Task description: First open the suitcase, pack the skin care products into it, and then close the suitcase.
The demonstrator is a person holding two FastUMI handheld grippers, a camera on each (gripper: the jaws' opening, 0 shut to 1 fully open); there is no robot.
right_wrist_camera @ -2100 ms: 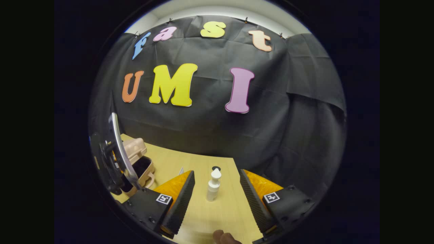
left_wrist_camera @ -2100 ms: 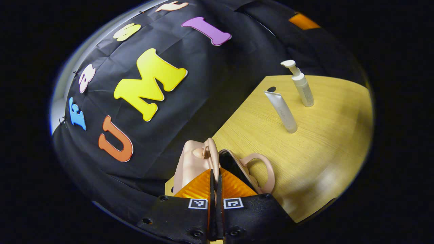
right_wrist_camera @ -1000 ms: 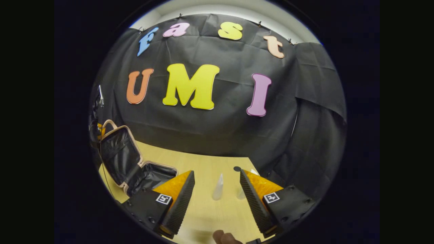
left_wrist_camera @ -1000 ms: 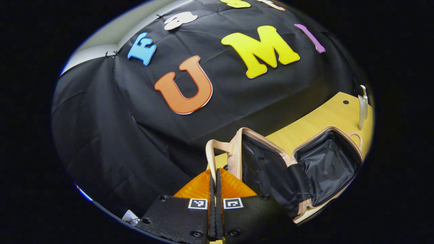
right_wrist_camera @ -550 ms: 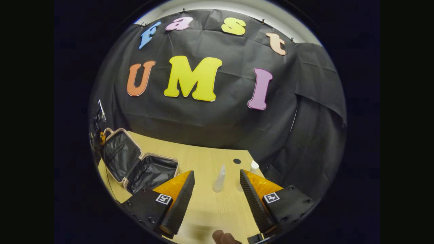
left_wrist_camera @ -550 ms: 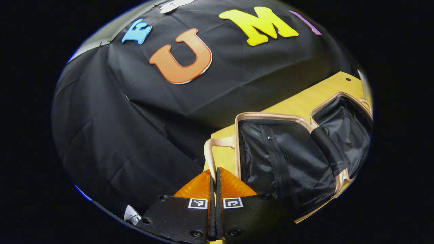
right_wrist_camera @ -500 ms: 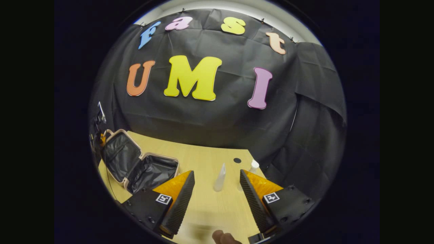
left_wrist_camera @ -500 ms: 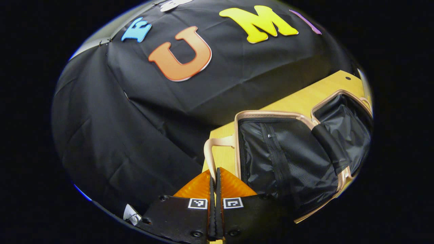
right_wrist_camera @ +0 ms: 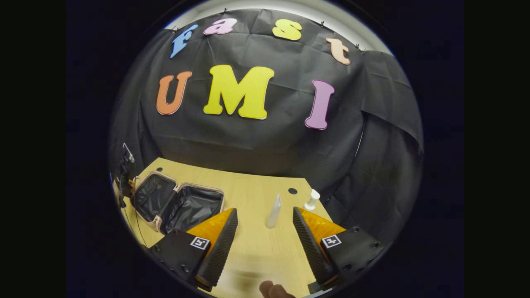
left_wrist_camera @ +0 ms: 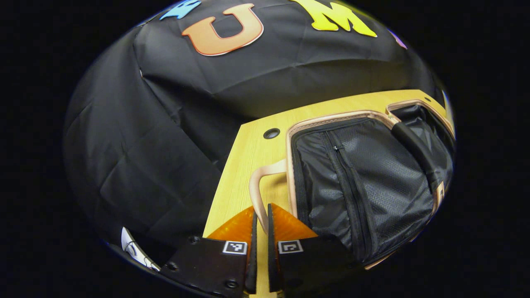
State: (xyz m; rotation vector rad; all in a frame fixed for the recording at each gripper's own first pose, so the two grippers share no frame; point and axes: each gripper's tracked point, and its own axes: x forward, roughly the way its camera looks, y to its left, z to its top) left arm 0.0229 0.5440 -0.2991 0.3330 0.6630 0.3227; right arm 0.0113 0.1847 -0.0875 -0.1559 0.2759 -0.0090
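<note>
Suitcase lies open on the table to my left, my left gripper just slackening around its handle, while my right gripper, fingers wide, faces the upright tube dead ahead, bottle right.

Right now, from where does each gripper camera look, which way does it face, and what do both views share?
Left gripper view: rides low on the left gripper, facing the open beige suitcase with black lining; its fingers flank the beige handle.
Right gripper view: higher on the open right gripper, facing the wooden table, a translucent tube and a white pump bottle; a fingertip shows.
Shared: suitcase, table.
</note>
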